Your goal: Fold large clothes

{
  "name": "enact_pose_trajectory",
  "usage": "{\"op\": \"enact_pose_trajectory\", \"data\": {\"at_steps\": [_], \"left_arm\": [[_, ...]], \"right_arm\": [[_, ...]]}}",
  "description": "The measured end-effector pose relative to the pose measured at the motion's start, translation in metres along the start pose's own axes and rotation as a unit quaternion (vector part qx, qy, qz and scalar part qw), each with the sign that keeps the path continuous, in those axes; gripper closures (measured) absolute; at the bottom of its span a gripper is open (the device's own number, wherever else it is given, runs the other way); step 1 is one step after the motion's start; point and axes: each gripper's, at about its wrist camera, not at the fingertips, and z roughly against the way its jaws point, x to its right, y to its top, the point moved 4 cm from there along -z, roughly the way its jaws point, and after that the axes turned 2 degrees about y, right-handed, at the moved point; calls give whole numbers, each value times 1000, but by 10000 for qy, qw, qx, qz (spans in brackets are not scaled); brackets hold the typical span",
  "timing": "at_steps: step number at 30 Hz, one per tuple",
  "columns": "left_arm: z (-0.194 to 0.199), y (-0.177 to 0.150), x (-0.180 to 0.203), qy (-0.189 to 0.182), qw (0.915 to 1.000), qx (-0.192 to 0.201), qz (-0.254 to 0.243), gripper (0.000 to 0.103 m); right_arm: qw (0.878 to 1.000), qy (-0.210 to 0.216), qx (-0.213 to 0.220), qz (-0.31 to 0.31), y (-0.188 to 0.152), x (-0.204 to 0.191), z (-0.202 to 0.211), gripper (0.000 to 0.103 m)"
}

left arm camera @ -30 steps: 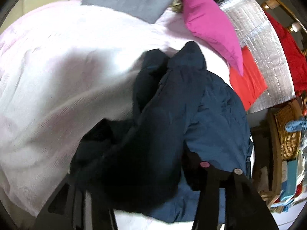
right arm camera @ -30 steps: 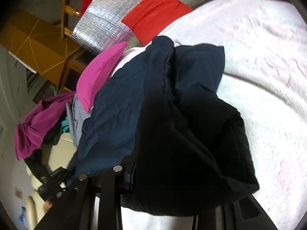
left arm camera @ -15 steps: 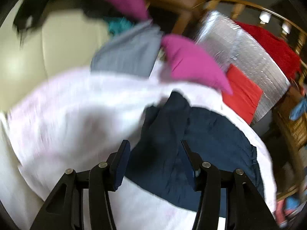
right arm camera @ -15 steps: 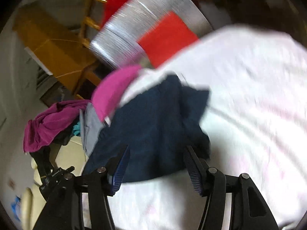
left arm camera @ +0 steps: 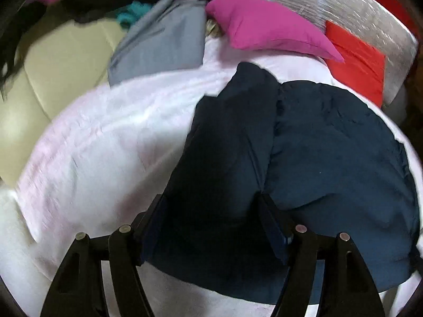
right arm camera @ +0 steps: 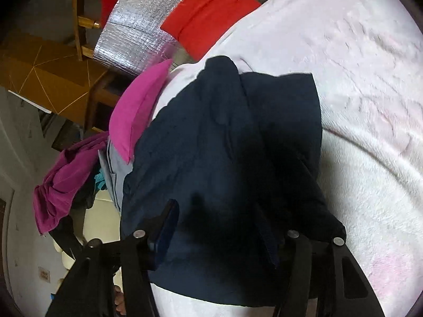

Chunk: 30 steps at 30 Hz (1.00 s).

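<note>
The left gripper (left arm camera: 211, 222) is pitched down over the navy garment (left arm camera: 304, 174), its 2 fingers (left arm camera: 156, 227) spread apart with cloth lying between them but not pinched. The right gripper (right arm camera: 219, 235) takes a like pose, tilted down and low over the same navy garment (right arm camera: 224, 158), its fingers (right arm camera: 165, 229) also spread wide and holding nothing.

The garment lies on the pale pink blanket (left arm camera: 105, 145), directly ahead of and under both grippers. From the left gripper its long axis runs forward and slightly right, ending in a narrow darker tip at the far end; a folded darker layer sits ahead between the fingers, and a broader blue panel spreads to the gripper's right. From the right gripper the long axis likewise runs forward, tapering to a point ahead, with the darkest fold straight in front.

Beyond the garment's tip lie a magenta pillow (left arm camera: 264, 26), a grey cloth (left arm camera: 164, 42) to the forward left, and a red cloth (left arm camera: 357, 60) on a silver foil sheet (left arm camera: 330, 2) to the forward right.

1.0 s ago both grippers carried the garment bunched and raised close to the lenses. 0.5 s ago they stood open and farther back from it. Now both have come close and low over the cloth again, fingers open, and the garment lies flatter.
</note>
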Motion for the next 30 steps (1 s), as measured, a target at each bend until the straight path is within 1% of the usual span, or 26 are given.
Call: {"op": "enact_pose_trajectory", "data": {"at_steps": [1, 2, 4, 5, 8, 9, 11, 13, 14, 15, 18, 19, 20, 21, 24, 27, 30], "left_arm": [[2, 1, 4, 84, 9999, 53, -114, 31], [2, 2, 7, 114, 9998, 91, -159, 31], [5, 5, 10, 40, 9997, 159, -178, 31], [7, 7, 13, -9, 9996, 202, -214, 31], [15, 10, 19, 16, 9986, 405, -331, 31], [18, 11, 20, 27, 9981, 496, -360, 31], [22, 12, 21, 53, 9971, 644, -405, 31], [24, 16, 19, 94, 9964, 744, -399, 31], [25, 18, 18, 93, 9961, 786, -386, 31], [26, 19, 17, 93, 9959, 818, -381, 31], [28, 19, 16, 103, 9955, 873, -361, 31], [28, 20, 15, 97, 9955, 876, -354, 31], [30, 20, 15, 91, 9955, 881, -347, 31], [31, 19, 14, 93, 9953, 897, -338, 31], [32, 20, 11, 125, 9949, 951, -317, 31], [34, 21, 10, 127, 9946, 993, -288, 31], [35, 22, 9, 155, 9940, 1042, -299, 31]], "right_arm": [[9999, -63, 56, 147, 1, -6, 3, 41], [9995, -31, 169, 282, 3, -15, 7, 40], [9974, 118, 341, 626, 10, -34, 13, 40], [9949, 104, 464, 891, 17, -48, 13, 40], [9896, -63, 571, 1316, 43, -78, -2, 41], [9894, -112, 575, 1330, 49, -82, -7, 42], [9915, -197, 502, 1182, 71, -88, -31, 42], [9940, -288, 416, 974, 85, -84, -49, 42], [9947, -427, 323, 875, 93, -81, -63, 42], [9949, -536, 258, 815, 97, -74, -68, 42], [9901, -1346, -112, 371, 109, -41, -107, 43], [9879, -1501, -248, 304, 109, -29, -117, 48], [9875, -1522, -285, 281, 109, -26, -123, 49], [9880, -1500, -223, 276, 108, -23, -124, 49], [9885, -1458, -117, 376, 103, -26, -116, 48], [9907, -1289, 7, 438, 96, -33, -100, 49], [9933, -962, 218, 603, 86, -49, -69, 48]]}}
